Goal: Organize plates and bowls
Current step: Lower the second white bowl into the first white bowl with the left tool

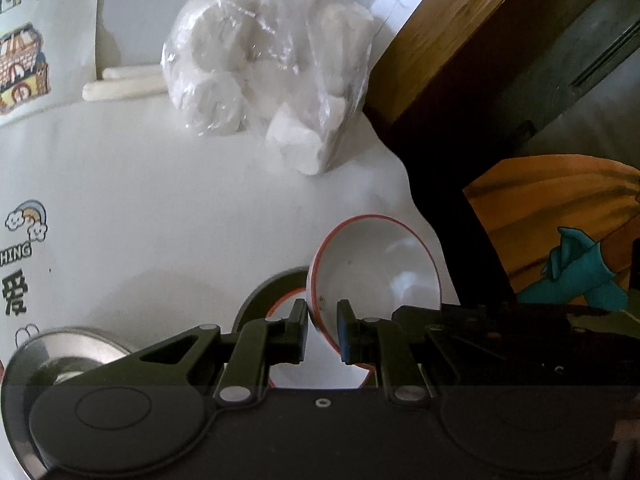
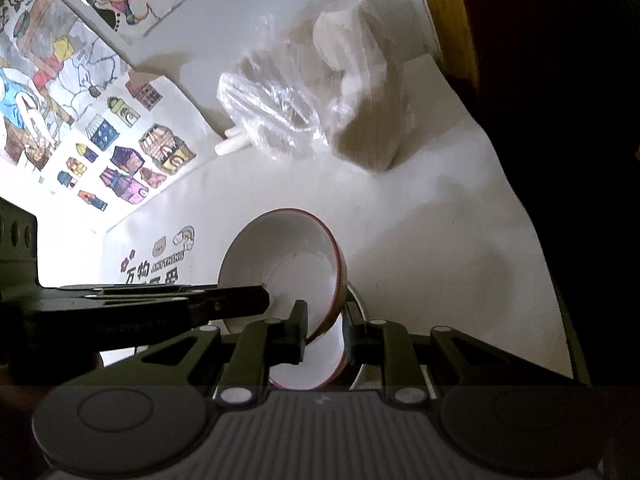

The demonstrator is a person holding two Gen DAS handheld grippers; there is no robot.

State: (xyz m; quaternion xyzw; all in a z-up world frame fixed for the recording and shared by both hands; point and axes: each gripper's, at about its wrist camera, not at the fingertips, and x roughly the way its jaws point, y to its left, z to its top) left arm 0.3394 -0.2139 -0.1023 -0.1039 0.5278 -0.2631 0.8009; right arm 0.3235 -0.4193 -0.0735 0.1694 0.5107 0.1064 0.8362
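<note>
Both grippers pinch one red-rimmed white bowl by opposite sides of its rim — the left gripper and the right gripper each nearly closed on the thin wall. The bowl hangs tilted over a second red-rimmed bowl inside a metal pan on the white table, near a clear plastic bag.

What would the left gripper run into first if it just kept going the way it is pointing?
The left gripper is already shut on the rim of a white bowl, so that comes first. Past it, the line probably meets the white table; depth is hard to judge.
</note>
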